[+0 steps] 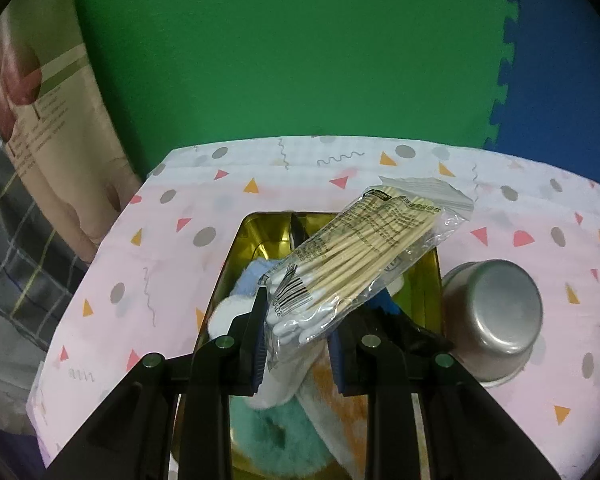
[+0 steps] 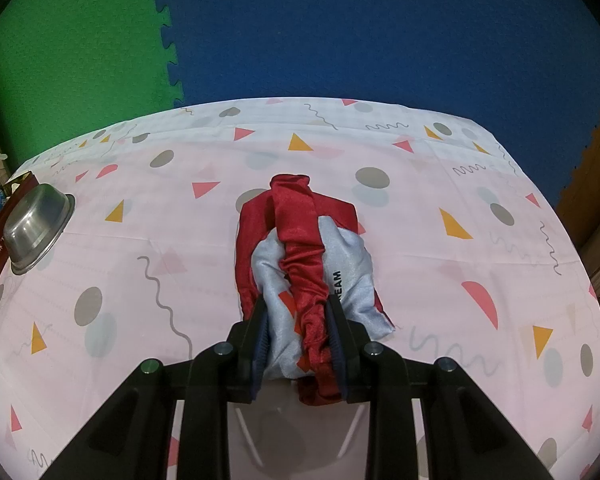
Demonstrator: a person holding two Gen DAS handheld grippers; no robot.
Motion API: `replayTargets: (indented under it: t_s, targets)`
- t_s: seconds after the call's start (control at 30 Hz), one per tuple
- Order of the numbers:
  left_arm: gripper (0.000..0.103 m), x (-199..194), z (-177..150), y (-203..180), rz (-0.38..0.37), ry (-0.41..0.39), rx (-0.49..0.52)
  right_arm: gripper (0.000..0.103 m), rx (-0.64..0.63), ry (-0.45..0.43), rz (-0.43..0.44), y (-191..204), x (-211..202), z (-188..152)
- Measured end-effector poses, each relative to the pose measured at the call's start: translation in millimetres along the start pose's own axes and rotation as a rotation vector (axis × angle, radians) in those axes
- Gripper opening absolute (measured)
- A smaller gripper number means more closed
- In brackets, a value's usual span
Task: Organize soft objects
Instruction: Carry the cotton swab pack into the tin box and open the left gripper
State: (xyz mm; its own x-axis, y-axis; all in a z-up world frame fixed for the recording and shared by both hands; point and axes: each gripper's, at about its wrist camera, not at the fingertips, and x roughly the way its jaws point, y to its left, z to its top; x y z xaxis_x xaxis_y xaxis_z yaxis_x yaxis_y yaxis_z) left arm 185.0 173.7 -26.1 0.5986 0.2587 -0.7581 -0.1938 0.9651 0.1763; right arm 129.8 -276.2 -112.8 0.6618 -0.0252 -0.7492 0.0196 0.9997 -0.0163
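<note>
In the left wrist view my left gripper [image 1: 298,334] is shut on a clear bag of cotton swabs [image 1: 360,256] and holds it over a gold tin box [image 1: 228,276]. The box holds fluffy cloths: blue [image 1: 252,280], white [image 1: 228,314], teal [image 1: 276,436] and orange-white [image 1: 336,396]. In the right wrist view my right gripper [image 2: 298,338] is shut on a red and pale blue satin pouch [image 2: 312,256], which lies bunched on the patterned tablecloth [image 2: 140,264].
An upturned steel bowl [image 1: 496,320] sits right of the gold box; it also shows in the right wrist view [image 2: 36,228] at the far left. Green and blue foam mats [image 2: 340,28] stand behind the table. A printed bag [image 1: 40,120] stands at the left.
</note>
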Motion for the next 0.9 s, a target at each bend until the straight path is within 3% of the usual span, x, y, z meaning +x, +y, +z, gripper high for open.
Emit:
replayTargets:
  t_s: [0.43,0.6,0.9]
  targets:
    - [0.031,28.2,-1.8,-12.0,0.005,0.060,0.022,0.028,0.000,0.000,0.000,0.0,0.0,0.1]
    - [0.053,22.9,-4.0,-12.6,-0.005,0.056,0.032,0.028,0.000,0.000,0.001,-0.4,-0.3,0.2]
    - [0.060,-14.2,-16.0,-1.4,-0.059,0.014,-0.015,0.028,-0.002,0.001,-0.002,0.6,-0.4,-0.5]
